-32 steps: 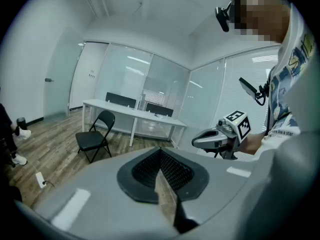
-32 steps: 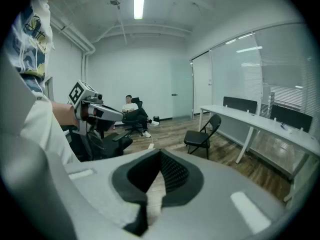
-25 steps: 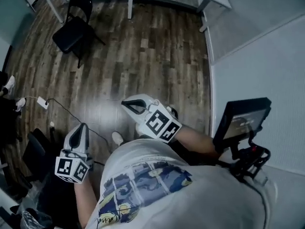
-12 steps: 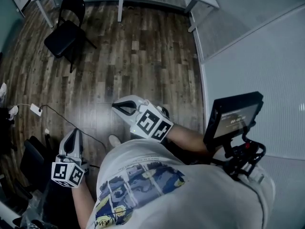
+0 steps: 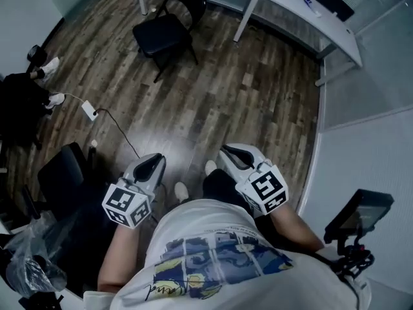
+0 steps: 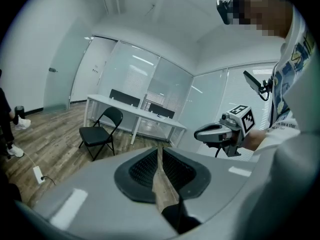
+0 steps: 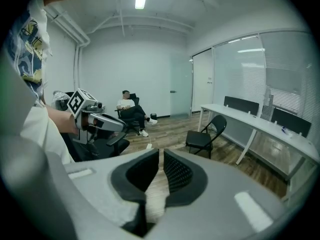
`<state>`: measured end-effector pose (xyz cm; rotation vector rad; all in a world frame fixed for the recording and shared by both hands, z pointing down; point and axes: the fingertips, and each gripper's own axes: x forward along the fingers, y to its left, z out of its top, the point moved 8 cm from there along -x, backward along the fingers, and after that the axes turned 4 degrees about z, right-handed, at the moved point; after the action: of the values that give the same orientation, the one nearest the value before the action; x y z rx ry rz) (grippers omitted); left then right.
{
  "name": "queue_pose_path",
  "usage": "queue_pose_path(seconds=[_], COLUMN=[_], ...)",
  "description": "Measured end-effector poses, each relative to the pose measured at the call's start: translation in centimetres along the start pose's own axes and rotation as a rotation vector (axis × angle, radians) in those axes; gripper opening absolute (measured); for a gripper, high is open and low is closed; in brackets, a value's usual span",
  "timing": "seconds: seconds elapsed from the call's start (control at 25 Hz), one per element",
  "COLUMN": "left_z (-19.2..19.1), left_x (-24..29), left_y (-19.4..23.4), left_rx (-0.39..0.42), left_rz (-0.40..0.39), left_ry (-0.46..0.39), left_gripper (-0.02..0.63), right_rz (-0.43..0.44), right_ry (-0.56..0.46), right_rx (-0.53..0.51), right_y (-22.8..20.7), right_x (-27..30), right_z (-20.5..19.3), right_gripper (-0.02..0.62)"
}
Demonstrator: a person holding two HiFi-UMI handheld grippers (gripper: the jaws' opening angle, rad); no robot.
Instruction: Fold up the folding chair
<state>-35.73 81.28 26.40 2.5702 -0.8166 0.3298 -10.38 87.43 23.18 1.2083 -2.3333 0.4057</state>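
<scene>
Left tool [image 5: 153, 161] and right tool [image 5: 227, 151] are held side by side in front of the person's printed white shirt [image 5: 213, 257], both pointing up the head view. Each has just been easing its jaws apart. In both gripper views only a thin slit shows between the ribbed black pads, and nothing is in it but floor beyond.

Well apart from both tools, toward 11 o'clock of them, stands the folding chair [image 5: 162, 35]. It is unfolded, all black, with a flat square seat, a rounded back and thin crossed tube legs. In the right gripper view it sits at 1 o'clock, in the left gripper view at 10 o'clock.

It stands on a wood-plank floor [image 5: 258, 102] in mixed browns and greys, with a bright glare patch just ahead of the tools. Just behind the chair runs a long white worktop [image 5: 284, 2] on white legs. At 9 o'clock a white plug block [image 5: 89, 110] trails a dark cable. A black office chair [image 5: 61, 173] is at 8 o'clock. Frosted glass partitions [image 7: 235, 79] line the room, and a seated person [image 7: 131, 111] is at the far wall.
</scene>
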Motion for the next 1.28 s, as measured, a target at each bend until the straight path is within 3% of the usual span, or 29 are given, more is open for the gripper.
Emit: queue_pose_path(seconds=[0.32,0.6,0.84,1.28], left_z=[1.9,7.9,9.3,12.2], left_x=[4.8,15.2,15.9,24.1], left_y=[2.9,5.3,5.2,8.2], left_rx=[-0.035,0.018,0.018,-0.032], left_rz=[0.059,0.168,0.222,0.253], left_ry=[0.014,0.016,-0.031,-0.018], left_gripper=[0.032,0.032,0.032,0.032], right_rz=[0.035,0.120,0.126,0.143], right_ry=[-0.009,-0.030,-0.045,-0.025], right_rx=[-0.005,-0.026,-0.071,-0.035], right_y=[-6.8,-19.0,-21.4,-29.9], right_x=[3.7,8.1,8.5,12.7], right_z=[1.5,3.5,4.2,5.1], right_gripper=[0.020,0.020,0.020,0.021])
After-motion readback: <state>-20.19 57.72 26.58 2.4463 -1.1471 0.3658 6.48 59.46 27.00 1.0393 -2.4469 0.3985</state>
